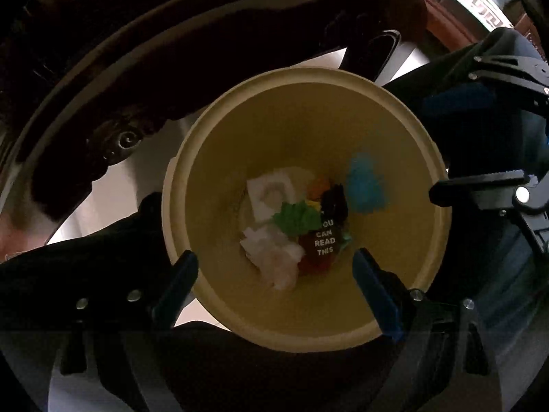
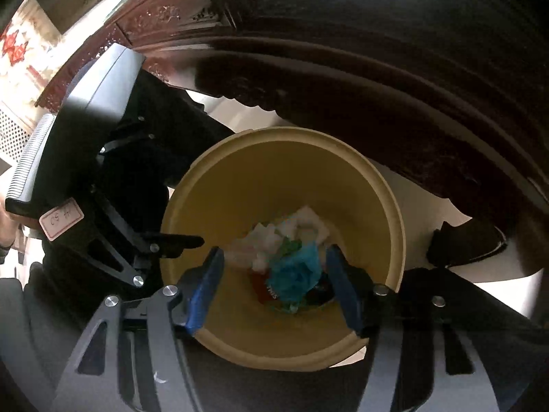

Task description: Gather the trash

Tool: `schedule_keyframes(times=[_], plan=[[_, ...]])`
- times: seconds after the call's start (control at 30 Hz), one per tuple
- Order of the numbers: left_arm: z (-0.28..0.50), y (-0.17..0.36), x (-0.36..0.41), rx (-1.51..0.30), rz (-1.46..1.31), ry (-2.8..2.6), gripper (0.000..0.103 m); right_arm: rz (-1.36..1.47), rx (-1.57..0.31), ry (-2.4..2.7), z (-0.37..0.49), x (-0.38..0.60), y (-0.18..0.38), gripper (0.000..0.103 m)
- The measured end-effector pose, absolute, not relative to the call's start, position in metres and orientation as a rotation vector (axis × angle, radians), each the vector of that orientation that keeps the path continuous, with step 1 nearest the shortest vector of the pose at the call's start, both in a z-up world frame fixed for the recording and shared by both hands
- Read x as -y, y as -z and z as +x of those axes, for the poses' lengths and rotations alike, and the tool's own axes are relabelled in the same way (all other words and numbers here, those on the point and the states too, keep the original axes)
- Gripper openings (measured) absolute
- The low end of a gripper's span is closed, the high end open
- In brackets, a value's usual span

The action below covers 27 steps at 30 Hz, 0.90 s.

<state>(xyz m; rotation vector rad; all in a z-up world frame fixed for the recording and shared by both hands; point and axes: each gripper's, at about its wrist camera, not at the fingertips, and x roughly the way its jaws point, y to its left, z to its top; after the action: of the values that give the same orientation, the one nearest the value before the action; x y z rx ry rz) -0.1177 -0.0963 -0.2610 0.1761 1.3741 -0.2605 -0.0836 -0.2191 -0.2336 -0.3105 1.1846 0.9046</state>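
Note:
A round yellow bin [image 1: 405, 137] stands on the floor, seen from above in both views [image 2: 240, 178]. Inside lie several pieces of trash: white crumpled tissue [image 1: 274, 254], a green paper ball [image 1: 296, 218], a blue paper ball [image 1: 365, 187], a black wrapper with white print [image 1: 326, 240] and a white card [image 1: 271, 192]. My left gripper [image 1: 274, 267] is open and empty above the bin. My right gripper [image 2: 274, 264] is open and empty above it too, with the blue ball [image 2: 295, 274] falling or lying below between its fingers. The right gripper also shows in the left wrist view [image 1: 456, 144].
A dark carved wooden table [image 1: 120, 103] curves around the bin's far side, also in the right wrist view [image 2: 377, 86]. Light floor [image 2: 429, 213] shows beside the bin. The left gripper's body [image 2: 85, 144] is close on the left.

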Motion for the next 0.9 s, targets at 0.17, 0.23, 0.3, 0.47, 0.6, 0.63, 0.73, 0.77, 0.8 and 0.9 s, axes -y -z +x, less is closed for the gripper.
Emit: schedule_keyframes(times=[0.17,0.23,0.3,0.47,0.6,0.63,0.73,0.77,0.8,0.9], plan=[[-0.116,0.267,0.099,-1.397,0.195,0.265,0.091,-0.316,-1.199,-0.888,-0.081,0.218,0.239,0.066],[-0.116,0.268,0.099,-1.403,0.198,0.266,0.091,-0.322,-1.207,-0.87,-0.08,0.217,0.242,0.066],[-0.116,0.27,0.099,-1.413,0.2,0.267,0.092,-0.325,-1.213,-0.864,-0.079,0.216,0.245,0.066],[-0.116,0.273,0.099,-1.423,0.204,0.275,0.092,-0.338,-1.224,-0.861,-0.08,0.215,0.248,0.066],[-0.115,0.274,0.098,-1.428,0.204,0.278,0.091,-0.336,-1.231,-0.862,-0.079,0.215,0.25,0.066],[-0.115,0.274,0.098,-1.427,0.205,0.278,0.092,-0.336,-1.231,-0.861,-0.079,0.214,0.25,0.066],[-0.115,0.274,0.098,-1.426,0.208,0.277,0.092,-0.338,-1.234,-0.86,-0.079,0.213,0.25,0.066],[-0.115,0.274,0.098,-1.425,0.209,0.274,0.092,-0.342,-1.233,-0.859,-0.079,0.212,0.251,0.066],[-0.116,0.274,0.098,-1.423,0.211,0.273,0.092,-0.344,-1.234,-0.86,-0.08,0.212,0.251,0.066],[-0.117,0.273,0.099,-1.42,0.218,0.27,0.092,-0.348,-1.23,-0.858,-0.082,0.211,0.25,0.066]])
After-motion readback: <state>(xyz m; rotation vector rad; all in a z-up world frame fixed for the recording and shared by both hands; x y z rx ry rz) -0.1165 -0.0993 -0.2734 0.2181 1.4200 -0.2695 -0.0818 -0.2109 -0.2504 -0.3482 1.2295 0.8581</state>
